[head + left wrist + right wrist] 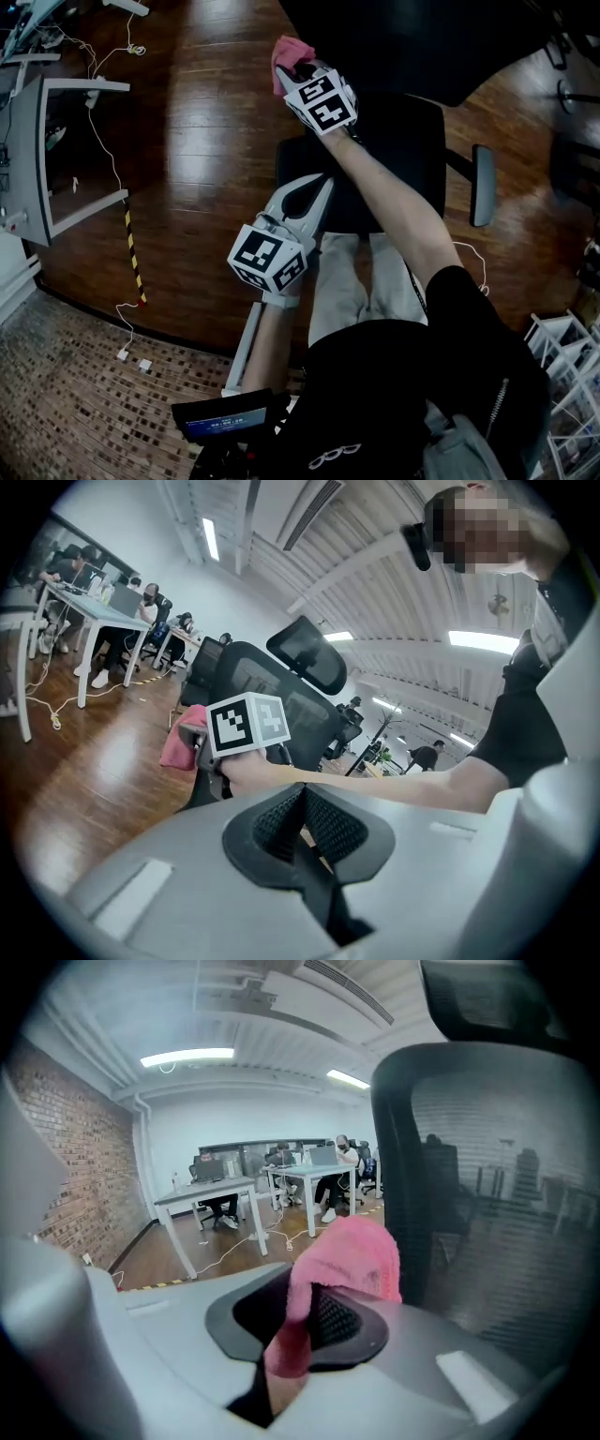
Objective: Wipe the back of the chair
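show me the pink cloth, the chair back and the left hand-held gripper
pink cloth [352, 1255], right gripper view, its bunched top
chair back [497, 1194], right gripper view, the mesh panel
left hand-held gripper [302, 799], left gripper view, where its closed tips meet

Chair back [403, 47] partly out of frame

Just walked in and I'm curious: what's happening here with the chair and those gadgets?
A person holds a two-jaw gripper in each hand. The right gripper is clamped on a pink cloth, raised beside the mesh back of a black office chair, apparently to wipe it. The left gripper is shut and empty, held lower and nearer the person.
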